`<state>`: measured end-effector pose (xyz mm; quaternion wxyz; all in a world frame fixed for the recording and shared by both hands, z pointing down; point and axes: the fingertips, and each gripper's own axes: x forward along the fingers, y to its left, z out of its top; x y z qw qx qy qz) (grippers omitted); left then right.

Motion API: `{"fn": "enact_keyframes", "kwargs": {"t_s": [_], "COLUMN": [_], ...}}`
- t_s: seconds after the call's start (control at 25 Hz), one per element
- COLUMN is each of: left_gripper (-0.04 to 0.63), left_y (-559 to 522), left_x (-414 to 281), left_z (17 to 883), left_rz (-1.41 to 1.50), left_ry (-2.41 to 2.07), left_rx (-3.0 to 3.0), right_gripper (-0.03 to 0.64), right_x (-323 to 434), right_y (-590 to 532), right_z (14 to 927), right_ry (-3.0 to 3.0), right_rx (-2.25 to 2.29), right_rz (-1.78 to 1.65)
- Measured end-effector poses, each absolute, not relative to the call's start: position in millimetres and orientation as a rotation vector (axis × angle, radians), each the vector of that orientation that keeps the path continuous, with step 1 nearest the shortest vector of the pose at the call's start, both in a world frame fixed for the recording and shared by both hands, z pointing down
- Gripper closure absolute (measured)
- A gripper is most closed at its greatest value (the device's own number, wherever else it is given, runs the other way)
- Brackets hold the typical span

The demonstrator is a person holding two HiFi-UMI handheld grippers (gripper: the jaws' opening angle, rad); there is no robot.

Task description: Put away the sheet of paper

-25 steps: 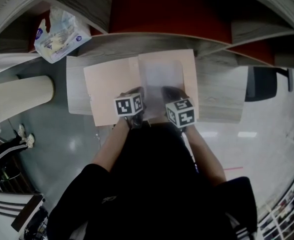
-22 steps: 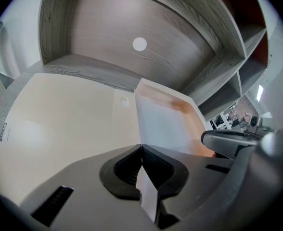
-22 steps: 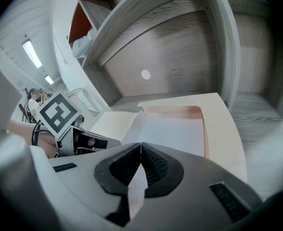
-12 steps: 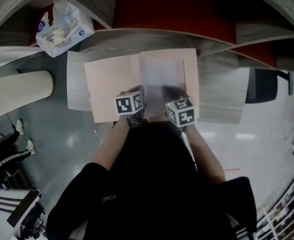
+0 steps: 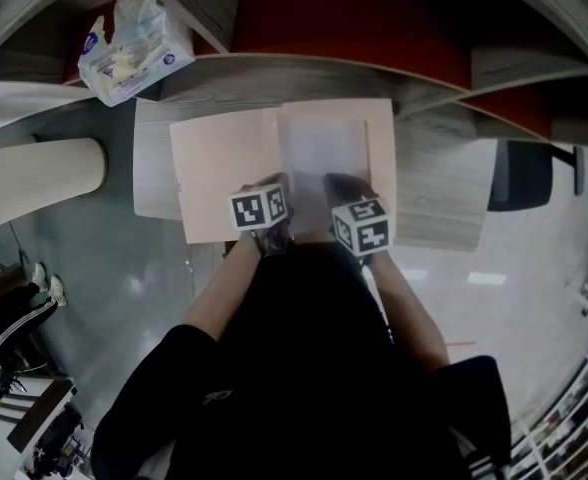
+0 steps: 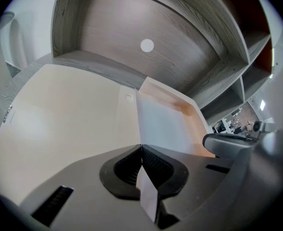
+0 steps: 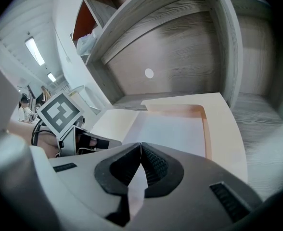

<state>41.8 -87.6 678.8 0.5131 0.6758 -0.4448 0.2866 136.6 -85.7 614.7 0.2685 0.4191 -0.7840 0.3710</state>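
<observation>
Presently, the left gripper [image 6: 141,147] has its jaws pressed together on the near edge of the sheet of paper [image 6: 163,126]; a white strip of the sheet passes between the ribbed pads. The right gripper [image 7: 140,144] is likewise clamped on the same near edge, further to the right. The two grippers stand side by side, near each other but apart, both angled downward. The sheet runs away from the jaws over the right half of an open peach-coloured folder [image 5: 219,173]. Whether its far edge is tucked into a pocket there cannot be settled. The folder lies flat on a grey wood-grain table [image 5: 444,188], below shelving [image 5: 204,3] at the back. A crumpled plastic packet [image 5: 134,38] rests at upper left, well apart from the folder.
</observation>
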Motion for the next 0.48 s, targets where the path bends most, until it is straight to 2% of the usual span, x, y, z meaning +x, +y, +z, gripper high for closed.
{"fn": "enact_keyframes", "kwargs": {"t_s": [0.48], "left_gripper": [0.551], "left_y": [-89.5], "left_x": [50.0], "left_z": [679.9], "left_rz": [0.697], "left_ry": [-1.05], "left_rx": [1.637], "right_gripper": [0.598], "right_x": [143.0], "right_y": [-80.9], "right_z": [615.8], "right_ry": [-2.099], "right_rx": [1.153], "right_rz": [1.009]}}
